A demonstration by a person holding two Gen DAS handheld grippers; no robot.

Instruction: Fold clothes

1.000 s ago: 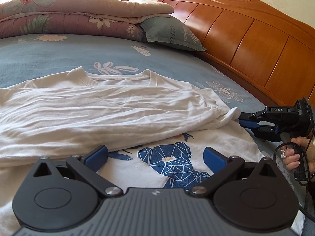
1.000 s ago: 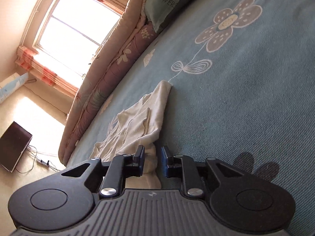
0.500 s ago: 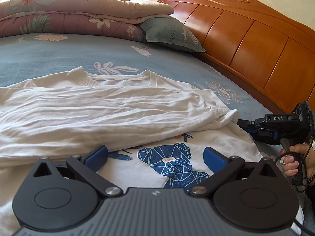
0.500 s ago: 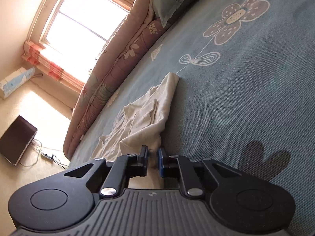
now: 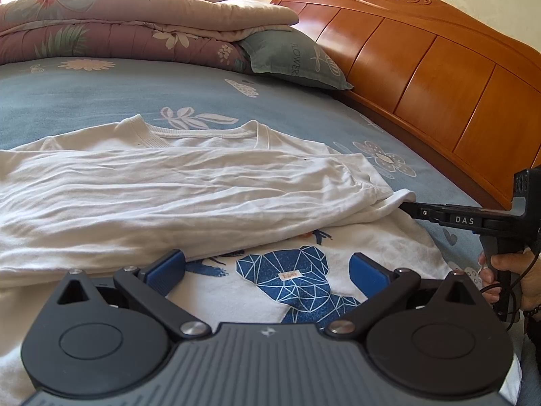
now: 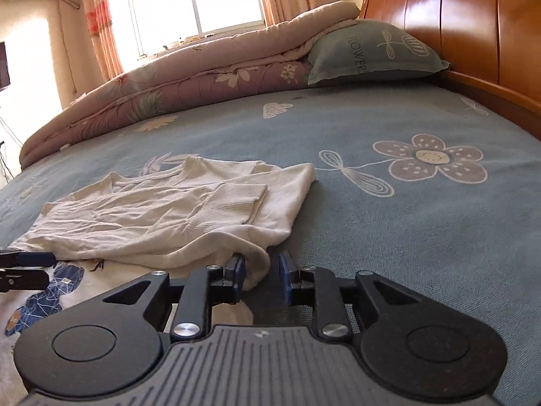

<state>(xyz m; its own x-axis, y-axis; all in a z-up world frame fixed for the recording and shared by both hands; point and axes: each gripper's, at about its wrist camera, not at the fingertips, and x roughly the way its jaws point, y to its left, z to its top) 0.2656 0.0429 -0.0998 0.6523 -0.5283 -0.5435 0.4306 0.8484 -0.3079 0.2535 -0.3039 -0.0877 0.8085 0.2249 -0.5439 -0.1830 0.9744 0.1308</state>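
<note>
A white long-sleeved shirt (image 5: 169, 196) lies face up on the bed, one sleeve folded across its chest above a blue geometric bear print (image 5: 297, 277). My left gripper (image 5: 267, 270) hovers open over the print with nothing between its blue pads. My right gripper (image 6: 262, 270) is at the shirt's right edge, and its jaws are opening. The rolled sleeve end (image 6: 257, 260) still lies between them against the left pad, with a gap to the right pad. In the left wrist view the right gripper (image 5: 405, 207) points at that sleeve end, held by a person's hand (image 5: 507, 267).
Blue flowered sheet (image 6: 405, 220) stretches to the right of the shirt. A folded pink quilt (image 5: 118, 23) and a grey-green pillow (image 5: 290, 57) lie at the far side. The wooden headboard (image 5: 439, 77) runs along the right. A bright window (image 6: 192, 3) is behind.
My right gripper rolled from a steep tilt to level and drew back a little to the right. Its jaws closed on the sleeve end, then parted. The left gripper stayed still.
</note>
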